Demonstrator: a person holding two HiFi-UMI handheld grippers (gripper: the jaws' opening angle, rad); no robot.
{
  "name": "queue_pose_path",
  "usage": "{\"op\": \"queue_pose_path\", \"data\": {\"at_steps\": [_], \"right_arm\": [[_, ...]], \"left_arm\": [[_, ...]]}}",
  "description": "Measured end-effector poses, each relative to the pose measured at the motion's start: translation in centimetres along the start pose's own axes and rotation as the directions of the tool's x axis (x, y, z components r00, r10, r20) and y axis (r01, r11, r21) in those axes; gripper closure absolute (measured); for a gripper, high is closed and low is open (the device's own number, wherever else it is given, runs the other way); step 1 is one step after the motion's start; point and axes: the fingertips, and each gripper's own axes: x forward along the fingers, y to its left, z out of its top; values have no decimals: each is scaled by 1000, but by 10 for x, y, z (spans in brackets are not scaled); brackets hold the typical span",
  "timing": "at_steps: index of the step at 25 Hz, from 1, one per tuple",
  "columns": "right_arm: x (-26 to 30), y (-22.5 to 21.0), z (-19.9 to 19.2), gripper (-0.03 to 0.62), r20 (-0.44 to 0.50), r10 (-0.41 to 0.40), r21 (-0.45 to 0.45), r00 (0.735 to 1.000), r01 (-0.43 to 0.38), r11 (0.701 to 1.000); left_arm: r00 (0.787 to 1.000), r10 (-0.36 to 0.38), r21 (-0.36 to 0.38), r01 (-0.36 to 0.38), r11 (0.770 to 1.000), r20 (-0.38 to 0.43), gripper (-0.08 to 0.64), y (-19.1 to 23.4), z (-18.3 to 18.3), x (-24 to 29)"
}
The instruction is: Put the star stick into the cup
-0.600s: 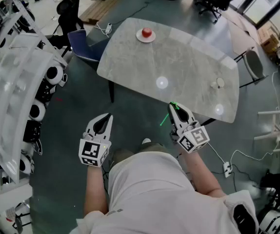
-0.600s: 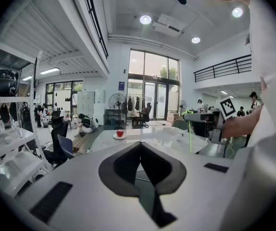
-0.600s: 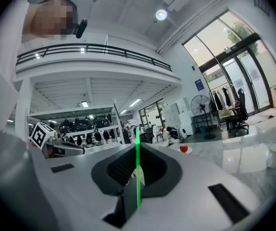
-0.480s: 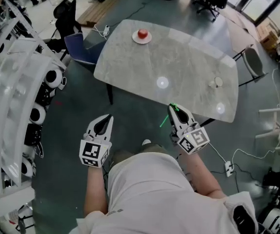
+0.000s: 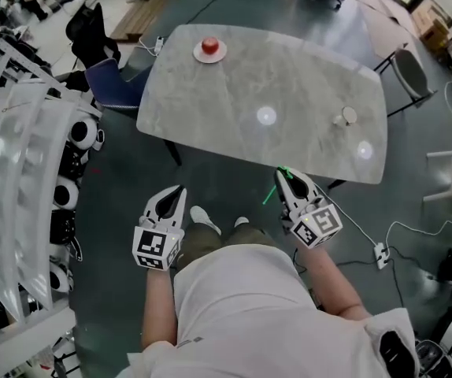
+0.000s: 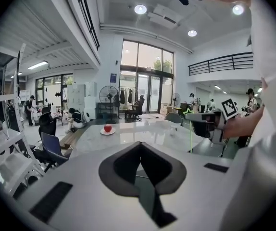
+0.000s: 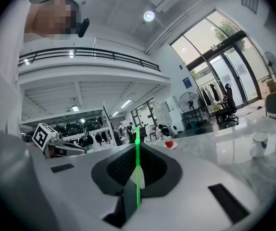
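A thin green star stick [image 5: 271,193] is pinched in my right gripper [image 5: 286,179], which is shut on it below the table's near edge. In the right gripper view the star stick [image 7: 138,173] stands upright between the shut jaws of the right gripper [image 7: 137,147]. The small pale cup [image 5: 344,117] stands on the marble table [image 5: 210,109] toward its right side, and the cup [image 7: 259,144] also shows far right in the right gripper view. My left gripper [image 5: 170,200] hangs over the floor, shut and empty; the left gripper [image 6: 139,146] shows its jaws meeting.
A red apple on a plate [image 5: 210,49] sits at the table's far left. A blue chair [image 5: 106,79] stands by the table's left corner. White racks [image 5: 21,172] fill the left. A cable and plug strip [image 5: 380,252] lie on the floor at right.
The table has slid lower and nearer in the head view, and a shoe now shows between the grippers. Both grippers keep their poses, and the stick stays held.
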Motion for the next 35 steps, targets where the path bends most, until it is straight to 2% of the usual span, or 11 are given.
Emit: {"op": "queue_pose_path", "data": {"at_steps": [6, 16, 26, 29, 35], "right_arm": [[35, -16, -2, 569, -15, 4, 4, 1000, -4, 1000], [175, -19, 19, 569, -48, -1, -34, 999, 0, 999], [271, -35, 40, 569, 33, -104, 37, 994, 103, 994], [281, -47, 45, 569, 53, -159, 66, 986, 155, 986], [274, -78, 55, 569, 83, -252, 96, 964, 244, 965]], "left_arm": [[999, -36, -23, 35, 999, -2, 557, 24, -3, 39], [990, -136, -22, 137, 990, 25, 557, 147, 29, 114], [961, -276, 30, 276, 961, 7, 557, 236, 49, 172], [946, -323, 46, 323, 945, -2, 557, 246, 53, 187], [916, -401, 69, 401, 913, -24, 557, 240, 66, 216]]}}
